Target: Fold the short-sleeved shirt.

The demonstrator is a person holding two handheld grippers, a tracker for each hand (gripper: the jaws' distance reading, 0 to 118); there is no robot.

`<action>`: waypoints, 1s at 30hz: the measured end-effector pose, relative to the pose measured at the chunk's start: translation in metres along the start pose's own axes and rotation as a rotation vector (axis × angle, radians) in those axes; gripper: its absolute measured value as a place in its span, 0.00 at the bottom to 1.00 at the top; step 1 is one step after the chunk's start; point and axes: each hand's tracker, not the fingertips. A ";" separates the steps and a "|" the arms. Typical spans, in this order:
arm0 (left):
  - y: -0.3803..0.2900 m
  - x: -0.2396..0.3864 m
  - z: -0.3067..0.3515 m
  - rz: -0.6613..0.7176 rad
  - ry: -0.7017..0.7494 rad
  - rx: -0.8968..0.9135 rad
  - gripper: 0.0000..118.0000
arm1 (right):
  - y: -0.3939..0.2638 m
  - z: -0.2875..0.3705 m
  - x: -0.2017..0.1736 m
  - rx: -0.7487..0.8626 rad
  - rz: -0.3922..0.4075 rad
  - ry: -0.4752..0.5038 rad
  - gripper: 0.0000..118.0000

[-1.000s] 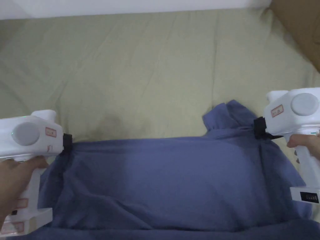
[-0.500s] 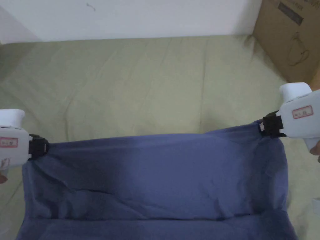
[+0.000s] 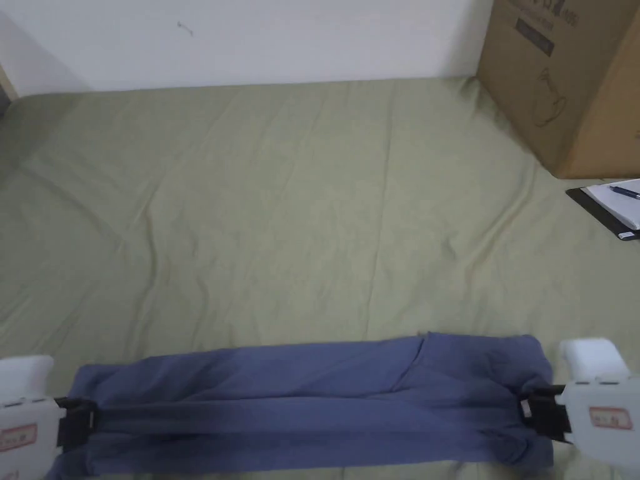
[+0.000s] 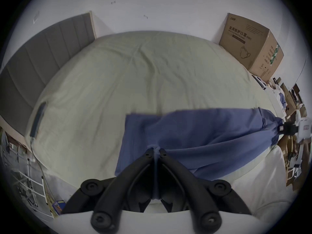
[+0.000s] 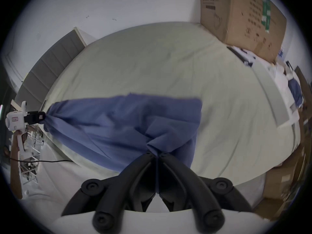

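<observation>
Blue shirt (image 3: 300,403) stretching between two grippers over a green bed sheet (image 3: 281,219).

The left gripper (image 3: 84,422) at 8 o'clock and the right gripper (image 3: 531,412) at 4 o'clock are pinching the shirt's ends; a cardboard box (image 3: 562,81) is sitting at 2 o'clock, a clipboard (image 3: 609,209) just beside it.

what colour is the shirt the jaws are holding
Plain blue shirt, no pattern; it shows best in the head view.
</observation>
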 end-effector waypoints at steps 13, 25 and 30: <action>-0.008 -0.030 0.060 0.263 -0.119 0.183 0.76 | 0.010 0.059 -0.029 0.289 -0.016 0.067 0.70; -0.041 -0.050 0.057 0.345 -0.223 0.148 0.00 | 0.011 0.032 -0.129 0.333 0.085 0.176 0.00; -0.047 -0.095 0.043 0.623 -0.384 0.180 0.31 | 0.016 0.018 -0.154 0.312 0.121 0.204 0.00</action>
